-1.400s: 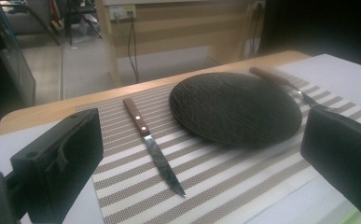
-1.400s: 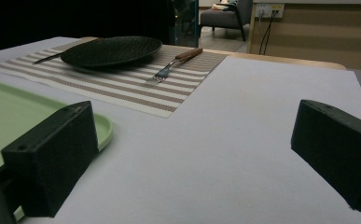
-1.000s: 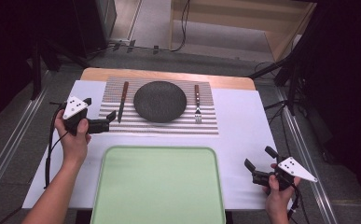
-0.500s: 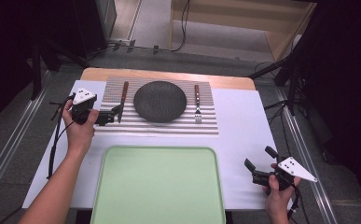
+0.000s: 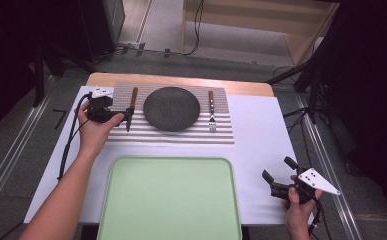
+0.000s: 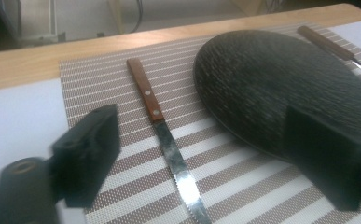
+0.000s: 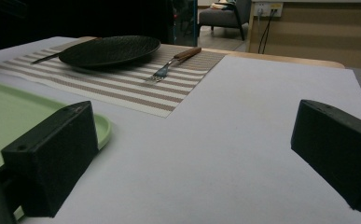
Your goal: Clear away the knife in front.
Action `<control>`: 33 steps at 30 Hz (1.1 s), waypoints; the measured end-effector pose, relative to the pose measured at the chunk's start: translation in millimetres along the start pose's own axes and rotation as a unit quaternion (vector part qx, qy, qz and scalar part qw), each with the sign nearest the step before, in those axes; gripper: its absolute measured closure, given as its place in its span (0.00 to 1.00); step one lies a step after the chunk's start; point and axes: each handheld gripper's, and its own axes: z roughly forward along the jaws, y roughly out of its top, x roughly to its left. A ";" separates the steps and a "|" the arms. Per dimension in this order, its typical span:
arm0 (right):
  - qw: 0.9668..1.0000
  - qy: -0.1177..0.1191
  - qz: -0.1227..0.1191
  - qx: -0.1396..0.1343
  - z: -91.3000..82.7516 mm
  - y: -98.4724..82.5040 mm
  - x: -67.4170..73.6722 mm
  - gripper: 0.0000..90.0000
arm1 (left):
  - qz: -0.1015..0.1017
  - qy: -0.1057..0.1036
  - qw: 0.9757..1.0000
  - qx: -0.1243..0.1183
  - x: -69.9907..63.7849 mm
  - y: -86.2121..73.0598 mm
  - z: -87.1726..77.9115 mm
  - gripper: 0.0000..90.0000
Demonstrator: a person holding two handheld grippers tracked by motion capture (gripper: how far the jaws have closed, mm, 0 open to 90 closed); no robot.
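Note:
A knife (image 5: 131,107) with a wooden handle lies on the striped placemat (image 5: 181,136), left of the dark round plate (image 5: 171,108). My left gripper (image 5: 126,116) hovers low over the knife's blade. In the left gripper view the knife (image 6: 169,144) runs between the two jaws of the left gripper (image 6: 206,149), which have just been closing a little but stand apart from the blade. A wooden-handled fork (image 5: 211,112) lies right of the plate. My right gripper (image 5: 277,168) rests open near the table's front right corner, with nothing between its jaws.
A large pale green tray (image 5: 168,200) sits on the white table cover at the front, between the two hands. The right gripper view shows the tray's rim (image 7: 101,126), the plate (image 7: 108,49) and the fork (image 7: 173,60) beyond bare white cover.
My left hand has moved away from the front and to the right, from beside the placemat to over the knife. Its jaws now flank the blade. The right hand has stayed put.

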 end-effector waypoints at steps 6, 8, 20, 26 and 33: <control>1.000 0.001 0.001 0.001 0.3 0.1 0.1 0.00 | -0.022 0.011 0.999 0.025 3.0 3.8 14.2 0.25; 1.000 0.001 0.002 0.001 0.2 0.1 -0.1 0.00 | -0.022 0.016 0.999 0.031 1.9 5.2 18.2 0.27; 1.000 0.003 -0.001 0.004 1.2 0.0 -0.3 0.00 | -0.048 0.025 0.995 0.086 7.9 12.5 46.2 0.50; 1.000 0.004 0.000 0.004 1.7 0.0 -0.8 0.00 | -0.055 0.032 0.992 0.110 10.5 13.5 58.4 0.57; 1.000 0.005 0.003 0.003 1.5 0.0 -1.1 0.00 | -0.069 0.050 0.988 0.128 17.6 19.8 72.0 0.63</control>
